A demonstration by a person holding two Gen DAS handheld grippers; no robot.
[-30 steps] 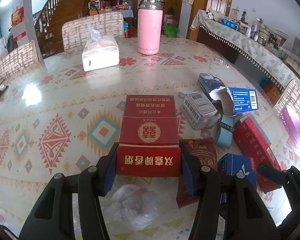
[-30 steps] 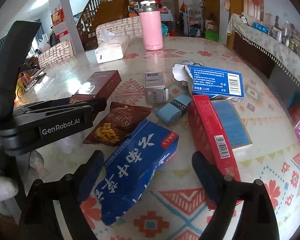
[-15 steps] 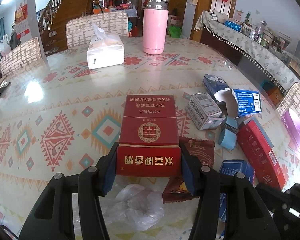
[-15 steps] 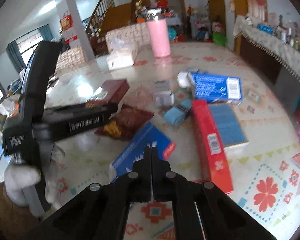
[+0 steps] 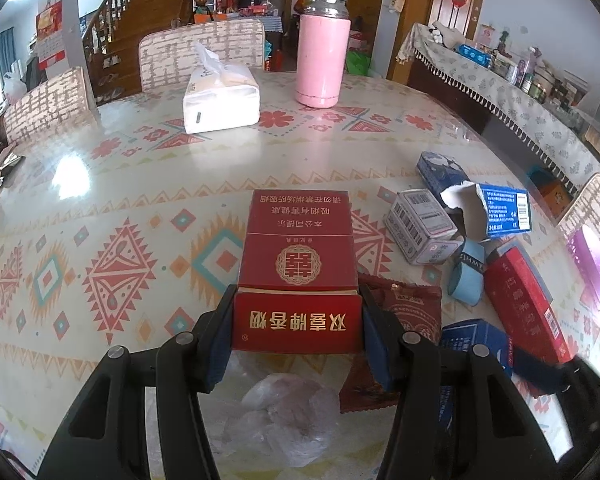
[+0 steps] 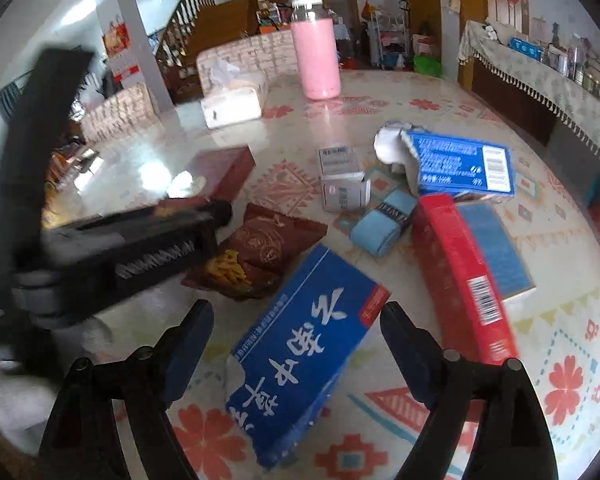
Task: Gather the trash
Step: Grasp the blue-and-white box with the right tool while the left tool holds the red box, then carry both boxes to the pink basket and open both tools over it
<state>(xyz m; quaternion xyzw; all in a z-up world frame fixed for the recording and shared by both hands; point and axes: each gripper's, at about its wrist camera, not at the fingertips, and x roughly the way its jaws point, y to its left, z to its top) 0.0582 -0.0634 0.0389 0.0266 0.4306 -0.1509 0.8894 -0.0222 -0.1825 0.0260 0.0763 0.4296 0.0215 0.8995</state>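
Observation:
My left gripper [image 5: 296,340] is shut on a dark red cigarette carton [image 5: 298,256] and holds it over the patterned table [image 5: 100,200]; the carton also shows in the right wrist view [image 6: 220,172]. A clear plastic bag [image 5: 284,420] lies under it. My right gripper [image 6: 296,344] is open, its fingers on either side of a blue box with white characters [image 6: 304,348]. A maroon snack packet [image 6: 256,252], a red box [image 6: 460,276], a light blue roll [image 6: 384,224], a grey barcode box [image 6: 342,180] and a torn blue-and-white box [image 6: 456,162] lie close by.
A pink flask [image 5: 322,48] and a white tissue pack [image 5: 220,98] stand at the far side. Chairs [image 5: 200,52] ring the table. A sideboard with a cloth [image 5: 520,92] runs along the right wall. The left gripper body [image 6: 100,248] sits left of the trash pile.
My right gripper was shut half a second ago and is now open around the blue box. My left gripper still holds the red carton and has barely moved.

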